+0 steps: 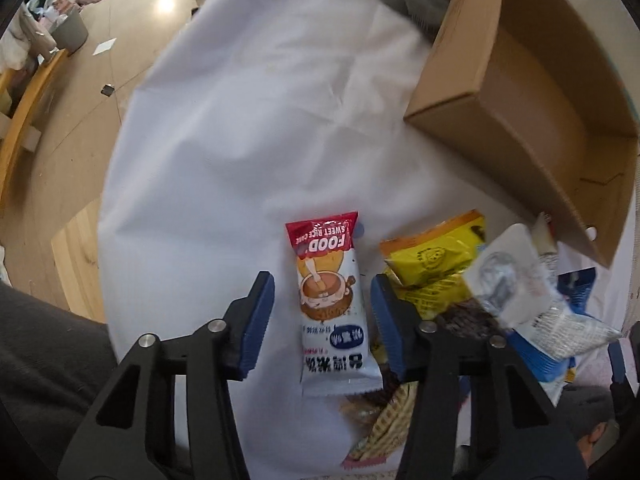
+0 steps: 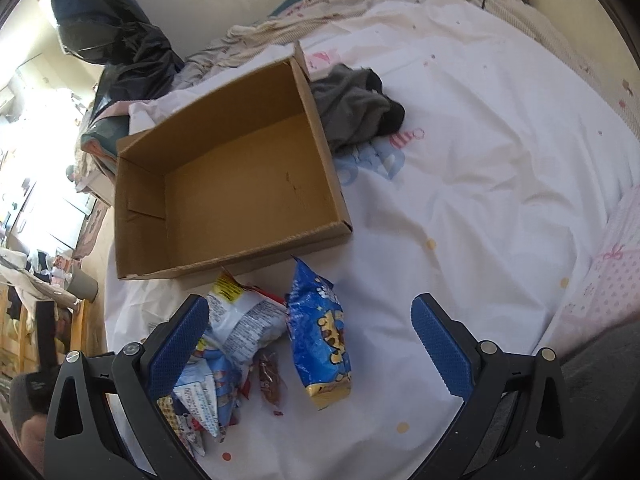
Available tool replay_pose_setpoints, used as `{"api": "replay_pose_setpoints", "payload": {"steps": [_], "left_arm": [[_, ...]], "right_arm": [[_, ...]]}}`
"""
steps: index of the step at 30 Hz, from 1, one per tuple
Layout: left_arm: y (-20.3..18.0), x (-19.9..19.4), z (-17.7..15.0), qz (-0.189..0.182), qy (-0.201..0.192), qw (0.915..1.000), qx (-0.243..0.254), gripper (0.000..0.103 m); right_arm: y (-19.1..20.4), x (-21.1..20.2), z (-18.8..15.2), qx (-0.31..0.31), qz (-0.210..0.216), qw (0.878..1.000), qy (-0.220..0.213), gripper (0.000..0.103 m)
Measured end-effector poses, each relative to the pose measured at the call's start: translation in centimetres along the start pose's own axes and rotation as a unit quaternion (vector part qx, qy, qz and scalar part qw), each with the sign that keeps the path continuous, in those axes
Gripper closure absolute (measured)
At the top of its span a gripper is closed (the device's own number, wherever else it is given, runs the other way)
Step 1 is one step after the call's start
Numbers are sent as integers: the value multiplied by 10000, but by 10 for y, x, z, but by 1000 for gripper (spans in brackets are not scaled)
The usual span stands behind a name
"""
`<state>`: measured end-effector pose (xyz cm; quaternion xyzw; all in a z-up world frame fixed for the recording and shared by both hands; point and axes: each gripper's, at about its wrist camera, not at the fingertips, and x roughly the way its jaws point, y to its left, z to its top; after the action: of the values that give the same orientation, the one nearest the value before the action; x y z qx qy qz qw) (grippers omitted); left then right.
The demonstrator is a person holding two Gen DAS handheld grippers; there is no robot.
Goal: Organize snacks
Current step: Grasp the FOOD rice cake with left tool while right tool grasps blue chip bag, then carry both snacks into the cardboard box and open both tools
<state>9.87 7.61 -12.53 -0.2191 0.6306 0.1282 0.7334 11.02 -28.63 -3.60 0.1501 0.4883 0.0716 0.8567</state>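
While both tongs stand wide and hold nothing, only the right wrist view shows the cardboard box (image 2: 240,184) has nothing inside.
The rice cake packet (image 1: 330,300) lies on the white sheet (image 1: 240,140) between the left gripper (image 1: 322,320) fingers; the blue snack bag (image 2: 320,336) lies between the right gripper (image 2: 312,344) fingers.

Bare white sheet (image 2: 480,208) right of the cardboard box (image 2: 224,192); snack pile (image 2: 248,344) crowds its near wall.

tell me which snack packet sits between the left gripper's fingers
The white rice cake packet with the red end lies between the open left gripper fingers; the yellow packet lies outside them.
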Motion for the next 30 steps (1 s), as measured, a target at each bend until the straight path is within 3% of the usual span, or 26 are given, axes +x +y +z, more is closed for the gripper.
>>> {"api": "replay_pose_setpoints", "payload": {"steps": [3, 7, 10, 14, 17, 20, 22, 23, 26, 30], "left_arm": [[-4, 13, -1, 44, 183, 9998, 22, 74], [-8, 13, -4, 128, 218, 9997, 52, 76], [-17, -6, -9, 262, -103, 9994, 214, 76], [-28, -32, -18, 323, -621, 9965, 460, 76], [-37, -45, -23, 326, -906, 9938, 561, 76], [-40, -53, -26, 296, -1047, 9919, 651, 76], [-38, -54, -23, 252, -1084, 9911, 735, 76], [-36, -54, -25, 237, -1105, 9906, 769, 76], [-32, -52, -23, 184, -1173, 9894, 832, 76], [-31, -55, -19, 110, -1290, 9878, 870, 76]], "right_arm": [[-6, 4, 2, 143, -12, 9999, 81, 0], [-22, 19, 5, 520, 67, 9970, 565, 0], [-37, 40, 2, 976, 365, 9870, 1222, 19], [-36, 56, -6, 991, 441, 9808, 1622, 22], [-22, 63, -9, 661, 389, 9828, 1682, 27], [-15, 70, -13, 509, 258, 9830, 1746, 38], [-13, 75, -15, 469, 179, 9820, 1824, 51], [-13, 77, -16, 452, 134, 9817, 1847, 63], [-13, 66, -12, 433, 45, 9857, 1630, 77], [-17, 43, -6, 550, 200, 9892, 1344, 80]]}}
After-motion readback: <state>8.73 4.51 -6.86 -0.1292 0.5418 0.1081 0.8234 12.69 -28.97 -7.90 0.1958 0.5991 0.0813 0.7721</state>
